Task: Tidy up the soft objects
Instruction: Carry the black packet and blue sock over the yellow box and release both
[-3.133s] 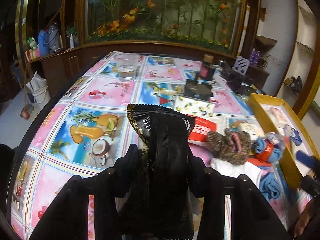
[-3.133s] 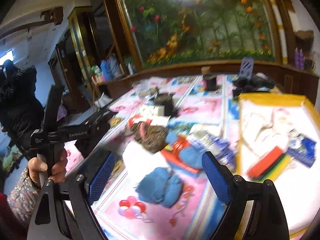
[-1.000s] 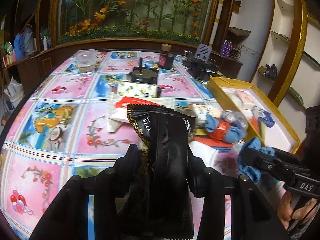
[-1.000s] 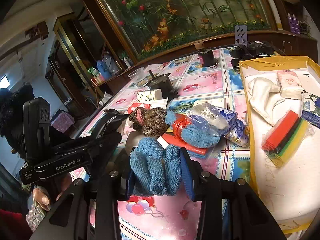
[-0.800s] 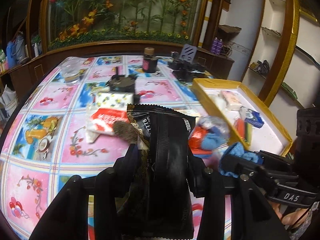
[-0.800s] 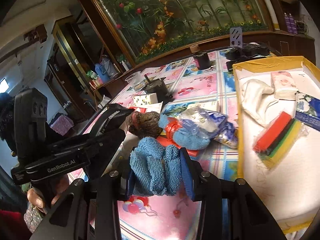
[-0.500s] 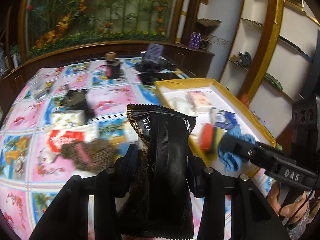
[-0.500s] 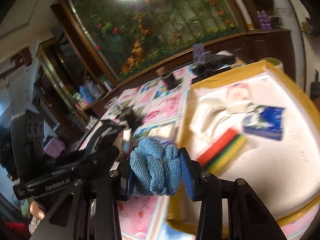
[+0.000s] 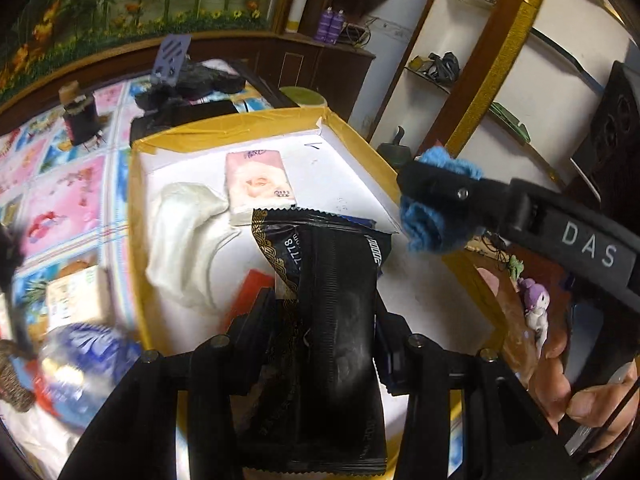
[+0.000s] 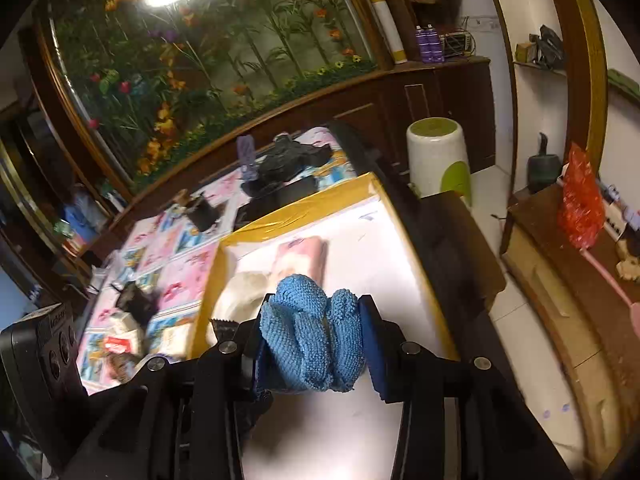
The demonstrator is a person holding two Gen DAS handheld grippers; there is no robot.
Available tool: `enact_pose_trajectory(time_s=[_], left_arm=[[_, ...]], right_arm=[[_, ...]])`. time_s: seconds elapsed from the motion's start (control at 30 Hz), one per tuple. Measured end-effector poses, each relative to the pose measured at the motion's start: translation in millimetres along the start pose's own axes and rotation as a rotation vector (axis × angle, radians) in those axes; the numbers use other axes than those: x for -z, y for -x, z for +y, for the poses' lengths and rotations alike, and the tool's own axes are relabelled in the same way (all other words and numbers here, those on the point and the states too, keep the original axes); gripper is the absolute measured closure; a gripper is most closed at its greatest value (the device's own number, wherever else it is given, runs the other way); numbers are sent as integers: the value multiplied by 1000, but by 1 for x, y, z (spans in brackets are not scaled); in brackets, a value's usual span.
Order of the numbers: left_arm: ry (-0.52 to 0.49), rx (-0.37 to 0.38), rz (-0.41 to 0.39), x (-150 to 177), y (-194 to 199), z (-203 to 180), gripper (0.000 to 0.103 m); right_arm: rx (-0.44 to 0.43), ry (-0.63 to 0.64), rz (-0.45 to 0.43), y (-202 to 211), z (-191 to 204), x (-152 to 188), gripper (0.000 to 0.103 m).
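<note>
My left gripper point(image 9: 324, 320) is shut on a black foil packet point(image 9: 332, 304) and holds it above the yellow-rimmed white tray point(image 9: 224, 128). My right gripper point(image 10: 314, 340) is shut on a blue knitted cloth point(image 10: 312, 340) and holds it over the same tray point(image 10: 304, 208); it also shows in the left wrist view point(image 9: 436, 216) at the right. In the tray lie a white cloth point(image 9: 180, 232), a pink tissue pack point(image 9: 256, 184) and a red item point(image 9: 252, 292).
On the flowered tablecloth point(image 9: 60, 192) left of the tray lie a clear bag with blue cloth point(image 9: 80, 364), a small box point(image 9: 76, 296) and a dark jar point(image 9: 82, 114). A white and green bin point(image 10: 438, 160) stands on the floor beyond the table.
Both grippers have swung right from the pile on the table to above the tray, each still holding its item. The right gripper closed on the blue cloth earlier.
</note>
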State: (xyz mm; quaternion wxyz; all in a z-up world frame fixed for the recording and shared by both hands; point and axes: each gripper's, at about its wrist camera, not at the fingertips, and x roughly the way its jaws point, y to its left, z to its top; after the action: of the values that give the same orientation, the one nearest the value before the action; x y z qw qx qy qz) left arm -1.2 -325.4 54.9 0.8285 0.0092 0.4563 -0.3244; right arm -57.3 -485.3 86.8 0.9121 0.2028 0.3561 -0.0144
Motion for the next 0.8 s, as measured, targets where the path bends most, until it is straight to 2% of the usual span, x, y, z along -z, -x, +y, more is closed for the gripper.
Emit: enact_pose_trajectory(time_s=[0.23,0.33,0.4,0.7,0.8], left_arm=[[86,3,21,-10,-19,38,60],[86,4,28,-6,-19,39,60],[79,31,25,-4,-16,35,60],[61,70,43,2,-13,28,60],[52,68,37,3,-12,25,60]], right_arm=[[99,59,109,-64,1,-44,60],[140,70,146,-94,0,-52,61],[156,53,164,-110,-2,-57,61],[175,32,192,-140,-6,-58,58],[142,29,192,-136,-3,-57,53]])
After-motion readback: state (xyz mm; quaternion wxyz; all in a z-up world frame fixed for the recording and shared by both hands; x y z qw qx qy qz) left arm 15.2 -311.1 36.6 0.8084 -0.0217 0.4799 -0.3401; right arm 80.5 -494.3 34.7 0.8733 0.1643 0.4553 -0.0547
